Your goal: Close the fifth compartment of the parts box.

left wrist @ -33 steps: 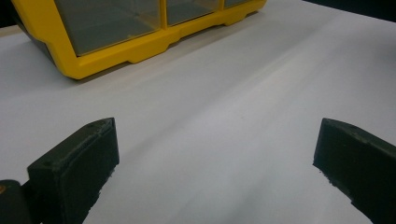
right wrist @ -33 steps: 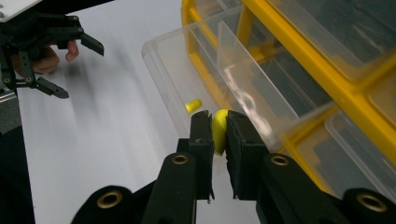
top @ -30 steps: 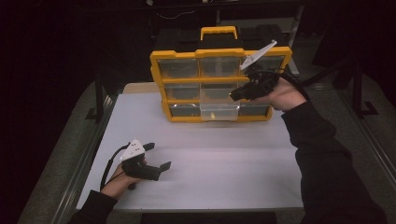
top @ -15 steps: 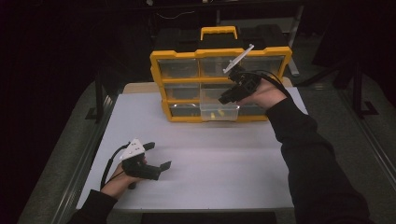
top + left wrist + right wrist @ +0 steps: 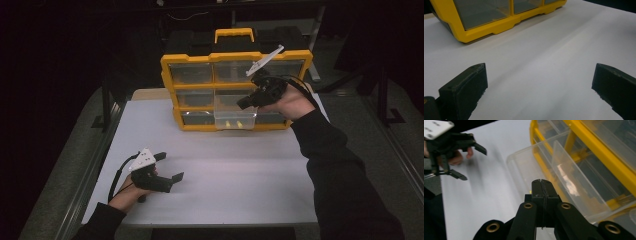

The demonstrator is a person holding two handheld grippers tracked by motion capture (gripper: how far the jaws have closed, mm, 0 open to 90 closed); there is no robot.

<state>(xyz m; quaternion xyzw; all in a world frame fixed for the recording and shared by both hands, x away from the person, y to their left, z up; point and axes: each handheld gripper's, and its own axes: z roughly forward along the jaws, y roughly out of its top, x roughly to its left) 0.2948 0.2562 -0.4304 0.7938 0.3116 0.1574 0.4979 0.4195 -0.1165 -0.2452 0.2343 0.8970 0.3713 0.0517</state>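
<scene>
Right gripper jaws pressed together, seemingly empty, above the pulled-out clear drawer of the yellow organizer at the desk's far edge. Left gripper wide open, empty, near-left corner.

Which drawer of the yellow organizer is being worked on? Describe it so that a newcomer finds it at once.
At the far side of the white table stands a yellow organizer with clear drawers in three rows. Look at the bottom row, middle: that clear drawer is below the right tongs. It alone is pulled out toward the person, with small yellow pieces showing inside; its neighbours sit flush.
</scene>
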